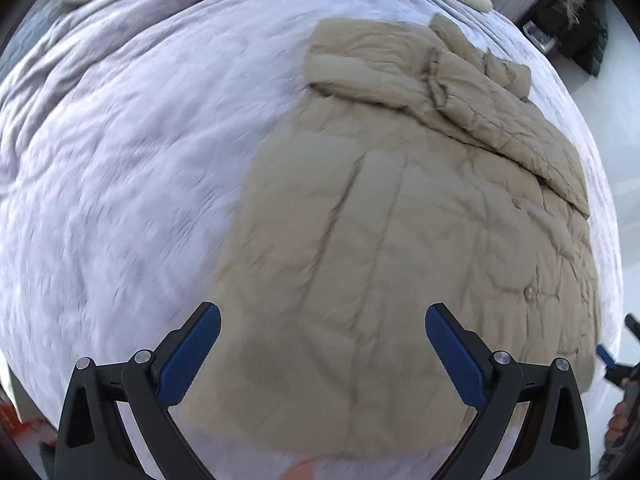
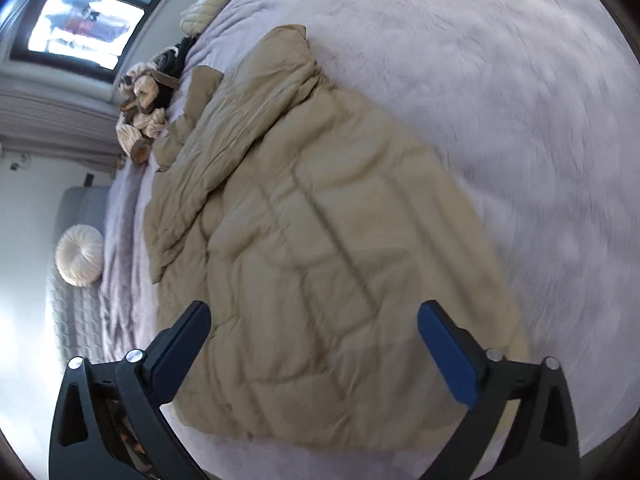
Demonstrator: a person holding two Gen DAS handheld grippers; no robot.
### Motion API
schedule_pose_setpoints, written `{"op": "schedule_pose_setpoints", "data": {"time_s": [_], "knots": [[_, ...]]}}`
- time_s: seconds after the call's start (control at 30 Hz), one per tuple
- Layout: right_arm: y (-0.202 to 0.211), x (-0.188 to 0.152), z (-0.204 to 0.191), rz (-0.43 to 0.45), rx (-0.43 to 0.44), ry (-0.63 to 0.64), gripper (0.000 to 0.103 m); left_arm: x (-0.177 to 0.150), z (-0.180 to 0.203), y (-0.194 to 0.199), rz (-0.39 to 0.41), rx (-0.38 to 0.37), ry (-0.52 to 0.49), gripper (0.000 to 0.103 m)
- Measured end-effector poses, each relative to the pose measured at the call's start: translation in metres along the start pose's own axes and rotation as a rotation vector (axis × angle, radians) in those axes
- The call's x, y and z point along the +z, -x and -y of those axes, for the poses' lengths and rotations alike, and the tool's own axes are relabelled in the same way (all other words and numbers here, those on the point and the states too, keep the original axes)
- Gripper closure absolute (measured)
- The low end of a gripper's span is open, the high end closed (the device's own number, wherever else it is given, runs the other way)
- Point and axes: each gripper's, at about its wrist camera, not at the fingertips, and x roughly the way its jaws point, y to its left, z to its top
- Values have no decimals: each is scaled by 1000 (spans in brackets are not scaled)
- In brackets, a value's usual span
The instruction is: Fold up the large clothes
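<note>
**Both grippers spread wide, holding nothing**

The left gripper (image 1: pixel 323 322) has its jaws wide apart, the blue pads (image 1: pixel 188 356) facing each other across an empty gap. The right gripper (image 2: pixel 314 320) stands the same way, jaws fully spread, its blue pads (image 2: pixel 450 356) bare and gripping nothing. In the left wrist view, the right gripper (image 1: pixel 616 360) shows at the far right edge, with the fingers of the person's hand (image 1: pixel 618 424) just below it.

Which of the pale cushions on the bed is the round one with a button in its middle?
The round cushion, seen at the left edge of the right wrist view. Its pleats run to a centre button, whereas the other cushion near the window is elongated and ribbed.
</note>
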Motion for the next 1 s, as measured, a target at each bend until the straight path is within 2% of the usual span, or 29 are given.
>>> {"op": "schedule_pose_setpoints", "data": {"time_s": [0.17,0.33,0.5,0.7,0.77,0.93,0.97,1.0], "knots": [[3,-36,8,-62,72,-76,0,-29,-45,7,-35,-30,110,1],[9,-70,27,-77,118,-173,0,-71,-71,4,-112,-225,251,1],[7,-92,59,-73,160,-305,0,-104,-69,-26,-189,-371,373,1],[-12,-103,88,-32,259,-451,0,-94,-48,-45,-149,-438,381,1],[-21,-99,90,-14,309,-472,0,-83,-44,-49,-129,-453,380,1],[-41,-81,89,6,350,-476,0,-65,-42,-59,-108,-450,389,1],[-44,-79,87,11,348,-472,0,-63,-41,-61,-107,-448,393,4],[-43,-78,86,16,348,-472,0,-61,-41,-60,-102,-440,398,18]]}}
